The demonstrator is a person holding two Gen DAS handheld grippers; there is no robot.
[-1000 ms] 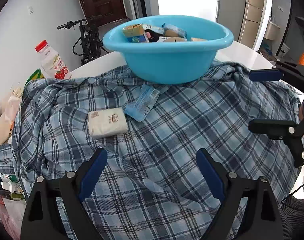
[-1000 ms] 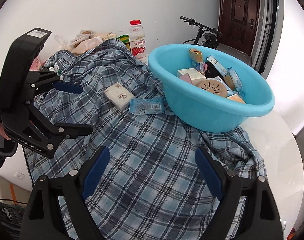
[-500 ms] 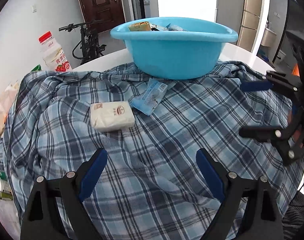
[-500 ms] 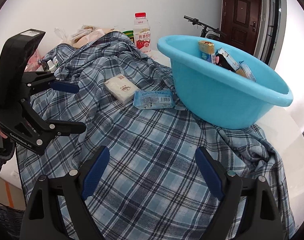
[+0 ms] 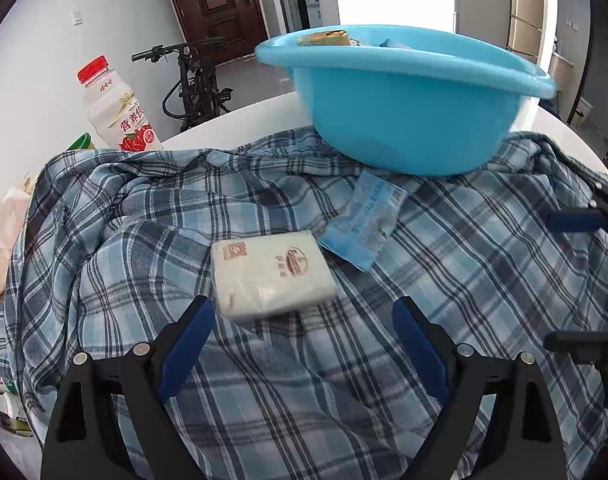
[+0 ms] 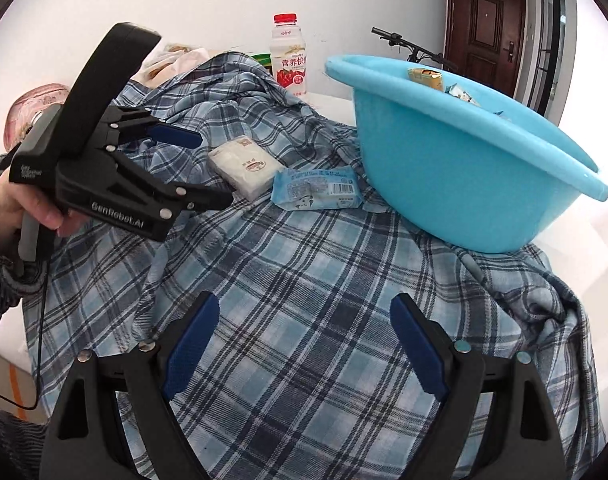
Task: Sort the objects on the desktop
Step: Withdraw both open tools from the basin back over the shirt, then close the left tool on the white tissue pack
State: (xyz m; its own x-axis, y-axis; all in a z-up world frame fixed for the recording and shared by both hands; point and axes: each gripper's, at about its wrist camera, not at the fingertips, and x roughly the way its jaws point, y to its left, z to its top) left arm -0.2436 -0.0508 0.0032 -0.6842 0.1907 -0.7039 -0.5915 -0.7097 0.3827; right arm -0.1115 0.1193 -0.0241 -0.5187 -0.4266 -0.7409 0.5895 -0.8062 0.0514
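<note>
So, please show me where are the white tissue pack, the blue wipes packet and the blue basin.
white tissue pack point(image 5: 272, 276), left wrist view, middle of top face.
blue wipes packet point(image 6: 317, 189), right wrist view, middle of printed front.
blue basin point(image 6: 455, 184), right wrist view, outer wall.

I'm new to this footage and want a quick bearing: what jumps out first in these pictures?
The big blue basin dominates, sitting at the far right of the plaid shirt spread over the table, with packets inside it. On the shirt just in front of it lie a white tissue pack and a light blue packet, side by side. The left gripper hangs open right before the tissue pack.
</note>
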